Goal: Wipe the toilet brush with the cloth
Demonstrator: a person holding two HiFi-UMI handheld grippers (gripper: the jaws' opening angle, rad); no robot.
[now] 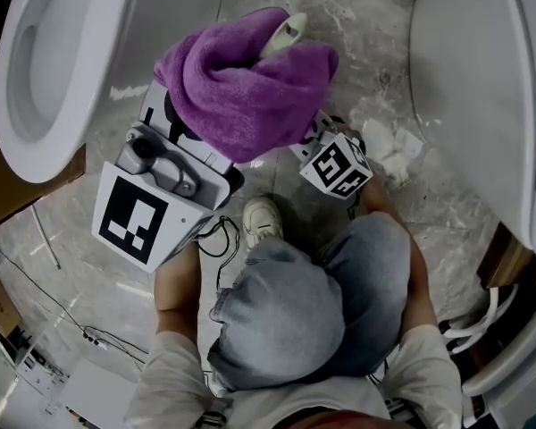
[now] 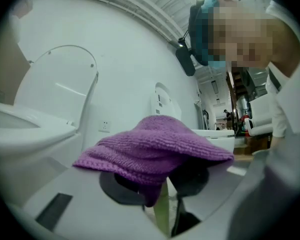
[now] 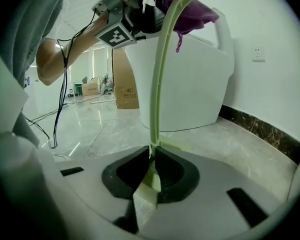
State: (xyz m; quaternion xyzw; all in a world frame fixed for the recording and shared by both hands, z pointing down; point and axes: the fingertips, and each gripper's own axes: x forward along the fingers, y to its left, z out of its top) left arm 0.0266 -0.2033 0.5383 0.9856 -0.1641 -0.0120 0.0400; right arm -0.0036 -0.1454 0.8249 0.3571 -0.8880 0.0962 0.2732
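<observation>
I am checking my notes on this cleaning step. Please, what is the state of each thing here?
Purple cloth: bunched round the brush handle.
Toilet brush handle: held by both grippers.
Left gripper: shut on the cloth.
Right gripper: shut on the handle.
Toilet at head view's left: lid up.
Toilet at head view's right: lid down.
Tissue: crumpled on the floor.

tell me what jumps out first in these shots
The purple cloth draws the eye, bunched in the left gripper at the head view's top centre and wrapped round the pale green handle of the toilet brush. The right gripper is shut on that handle lower down. Two white toilets flank the scene, one at the left and one at the right.
</observation>
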